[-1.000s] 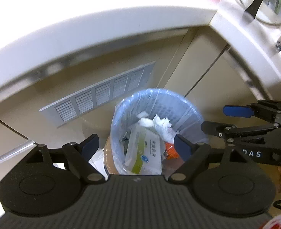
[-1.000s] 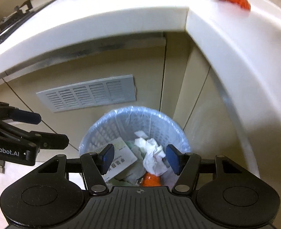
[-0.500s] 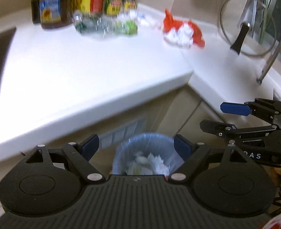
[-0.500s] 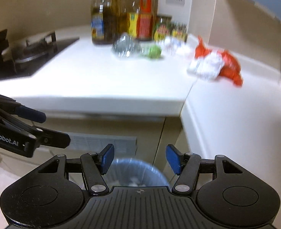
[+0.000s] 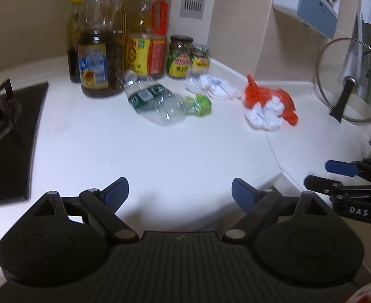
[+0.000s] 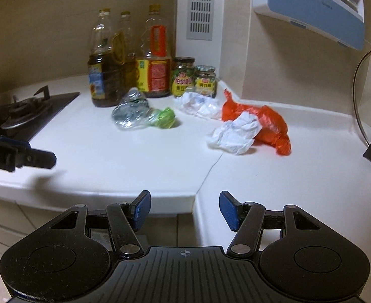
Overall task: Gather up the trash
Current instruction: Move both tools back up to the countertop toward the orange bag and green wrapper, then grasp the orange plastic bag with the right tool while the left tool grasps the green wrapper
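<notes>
Trash lies at the back of the white countertop (image 5: 175, 151): a crushed clear bottle (image 5: 157, 103) with a green end, a crumpled white wrapper (image 5: 213, 87), a wad of white paper (image 5: 262, 116) and an orange plastic bag (image 5: 281, 98). The right wrist view shows the same bottle (image 6: 135, 112), paper wad (image 6: 233, 133) and orange bag (image 6: 268, 123). My left gripper (image 5: 179, 189) hovers over the counter's front part, its jaws opening with nothing between them. My right gripper (image 6: 185, 203) stands open and empty at the counter's corner edge, well short of the trash.
Oil bottles (image 5: 99, 50) and two jars (image 5: 180, 60) stand against the back wall behind the trash. A black gas stove (image 5: 6, 136) fills the left. A glass pot lid (image 5: 349, 80) leans at the right. A blue-and-white wall unit (image 6: 311, 10) hangs above.
Both grippers have risen from above the blue-lined bin to counter height and tilted up. The bin has dropped out of view and the countertop trash has come into view.
</notes>
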Demonstrator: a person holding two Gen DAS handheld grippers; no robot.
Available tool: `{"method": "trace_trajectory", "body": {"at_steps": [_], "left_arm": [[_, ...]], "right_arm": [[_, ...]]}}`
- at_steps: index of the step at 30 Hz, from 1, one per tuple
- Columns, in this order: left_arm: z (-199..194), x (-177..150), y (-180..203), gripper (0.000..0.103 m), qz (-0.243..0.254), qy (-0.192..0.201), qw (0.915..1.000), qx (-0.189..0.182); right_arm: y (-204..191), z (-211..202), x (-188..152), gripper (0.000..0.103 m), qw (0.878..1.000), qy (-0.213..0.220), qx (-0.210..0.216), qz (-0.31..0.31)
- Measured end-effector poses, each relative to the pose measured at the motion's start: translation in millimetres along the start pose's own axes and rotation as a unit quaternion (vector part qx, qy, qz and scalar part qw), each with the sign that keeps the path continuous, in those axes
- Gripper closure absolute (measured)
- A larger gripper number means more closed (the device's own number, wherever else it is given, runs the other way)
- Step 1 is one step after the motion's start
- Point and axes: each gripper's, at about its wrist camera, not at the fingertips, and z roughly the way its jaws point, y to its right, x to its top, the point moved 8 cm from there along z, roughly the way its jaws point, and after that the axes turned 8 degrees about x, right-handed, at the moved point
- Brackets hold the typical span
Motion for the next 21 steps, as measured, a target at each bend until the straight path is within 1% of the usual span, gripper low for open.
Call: {"method": "trace_trajectory", "body": {"at_steps": [5, 7, 12, 17, 19, 21], "left_arm": [[15, 17, 7, 0.015, -0.002, 0.004, 0.9999, 0.016], [21, 23, 13, 0.015, 0.002, 0.005, 0.9997, 0.022], [35, 36, 25, 0.015, 0.012, 0.002, 0.9991, 0.04], [51, 53, 36, 0.015, 0.031, 0.003, 0.9982, 0.052], [60, 61, 40, 0.015, 0.037, 0.002, 0.9981, 0.049], [71, 68, 47, 0.015, 0.047, 0.0, 0.9981, 0.04]], "right_arm": [[39, 12, 20, 0.043, 1.0, 0.001, -0.013, -0.009], [61, 17, 30, 0.043, 1.0, 0.004, -0.021, -0.012], [118, 40, 54, 0.043, 0.998, -0.006, -0.042, -0.038], [159, 71, 70, 0.043, 0.994, -0.035, -0.035, -0.095], [170, 86, 73, 0.043, 0.989, -0.056, -0.035, -0.132], [177, 99, 76, 0.043, 0.984, -0.067, -0.031, -0.16]]}}
